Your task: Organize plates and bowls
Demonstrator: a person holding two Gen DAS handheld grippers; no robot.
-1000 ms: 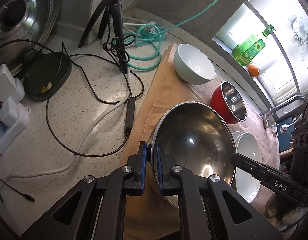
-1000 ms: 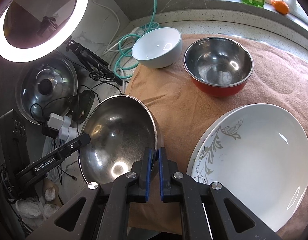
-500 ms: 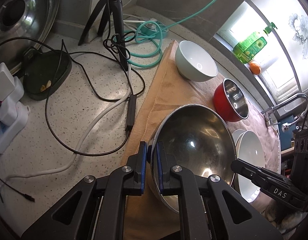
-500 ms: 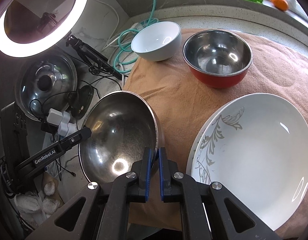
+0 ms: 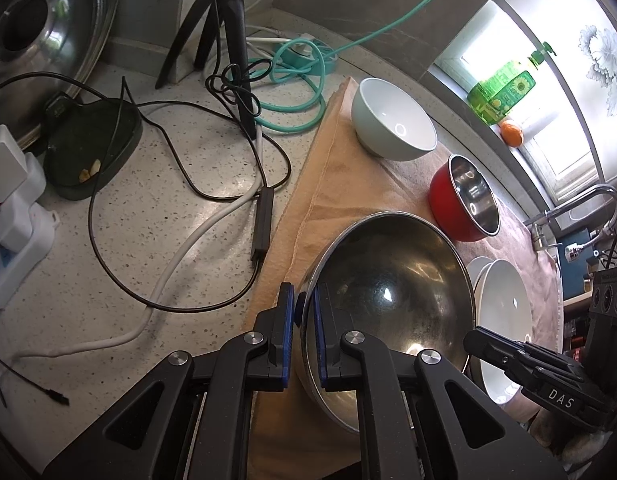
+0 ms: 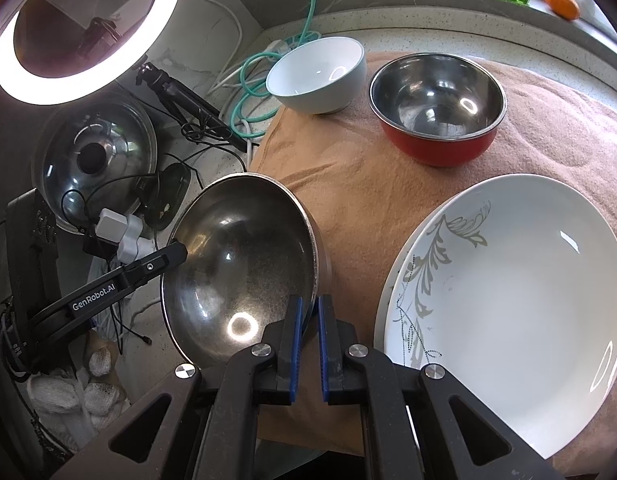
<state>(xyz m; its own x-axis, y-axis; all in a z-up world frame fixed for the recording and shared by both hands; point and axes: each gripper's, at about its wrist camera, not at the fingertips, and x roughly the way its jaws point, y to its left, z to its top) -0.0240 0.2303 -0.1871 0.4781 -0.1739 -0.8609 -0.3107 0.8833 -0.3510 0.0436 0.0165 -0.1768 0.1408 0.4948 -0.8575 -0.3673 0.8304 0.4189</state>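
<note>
A large steel bowl [image 5: 388, 300] [image 6: 236, 268] is over the near left corner of the tan cloth [image 6: 368, 200]. It is held by its rim from two sides. My left gripper [image 5: 304, 312] is shut on the rim's left side, and it appears in the right wrist view as the black finger [image 6: 164, 260]. My right gripper [image 6: 308, 316] is shut on the rim's right side. Farther back on the cloth stand a white bowl [image 5: 392, 124] [image 6: 316, 76] and a red-sided steel bowl [image 5: 468, 204] [image 6: 436, 104]. To the right lie stacked white plates [image 5: 504, 320] [image 6: 508, 300].
Left of the cloth the speckled counter [image 5: 168, 216] carries black and white cables, a teal hose [image 5: 296, 92], a tripod [image 5: 232, 32], a dark dish [image 5: 92, 144] and plug adapters [image 5: 16, 208]. A ring light [image 6: 84, 28] and glass lid [image 6: 96, 156] stand behind. A tap [image 5: 580, 204] is far right.
Both grippers keep their hold on the steel bowl's rim. The views have drifted only slightly, and the bowl sits a touch lower in the left wrist view.
</note>
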